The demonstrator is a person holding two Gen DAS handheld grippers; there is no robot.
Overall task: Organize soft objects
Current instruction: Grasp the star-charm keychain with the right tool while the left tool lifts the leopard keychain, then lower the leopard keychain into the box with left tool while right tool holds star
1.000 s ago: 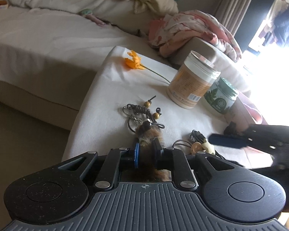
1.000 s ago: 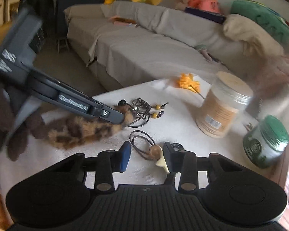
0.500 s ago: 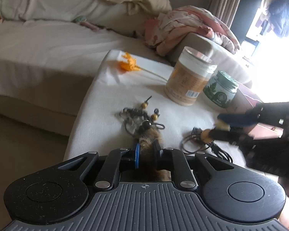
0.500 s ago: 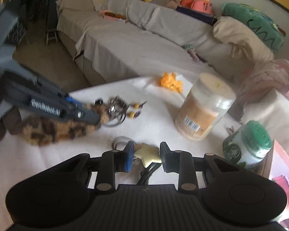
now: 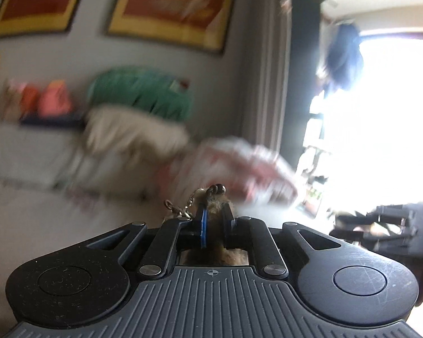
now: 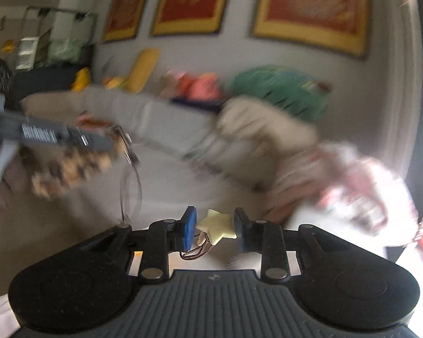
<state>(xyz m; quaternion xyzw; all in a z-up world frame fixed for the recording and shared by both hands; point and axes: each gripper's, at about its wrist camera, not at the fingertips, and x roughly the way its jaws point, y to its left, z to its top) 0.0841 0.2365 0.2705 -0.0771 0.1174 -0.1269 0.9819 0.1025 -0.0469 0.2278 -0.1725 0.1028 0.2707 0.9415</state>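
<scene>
1. The furry leopard-print keychain [image 5: 217, 208] is pinched between the closed fingers of the left tool [image 5: 214, 219]; its tan fur fills the gap and shows again behind the fingers.
2. A dark bead and a short metal chain with a clasp [image 5: 180, 207] stick out past the fingertips toward 11 o'clock in the left wrist view.
3. In the right wrist view the same keychain [image 6: 70, 169] hangs blurred at 9 o'clock, its spotted brown fur drooping below the left tool's grey finger [image 6: 56, 138], with thin wire rings trailing beside it.
4. That grey finger carries a white label; the lettering is too blurred to read.
5. The cream star charm [image 6: 218, 226] sits between the fingers of the right tool [image 6: 214, 226], which grip it by its points; thin brown cords [image 6: 196, 250] loop beneath it.
6. The right tool's left pad is blue [image 6: 190, 229].
7. In the left wrist view the right tool [image 5: 380, 225] appears dark and blurred at 3 o'clock.
8. Beyond both tools lies a grey-covered sofa [image 6: 160, 118], smeared by motion.
9. On it rest a cream cushion [image 6: 265, 129], a green cushion [image 6: 281, 93] and a pink-and-white bundle of cloth [image 6: 360, 180].
10. Red pictures in yellow frames [image 6: 310, 5] hang on the wall at 12 o'clock; no writing on them is legible.
11. A bright window [image 5: 386, 118] glares at 2 o'clock in the left wrist view.
</scene>
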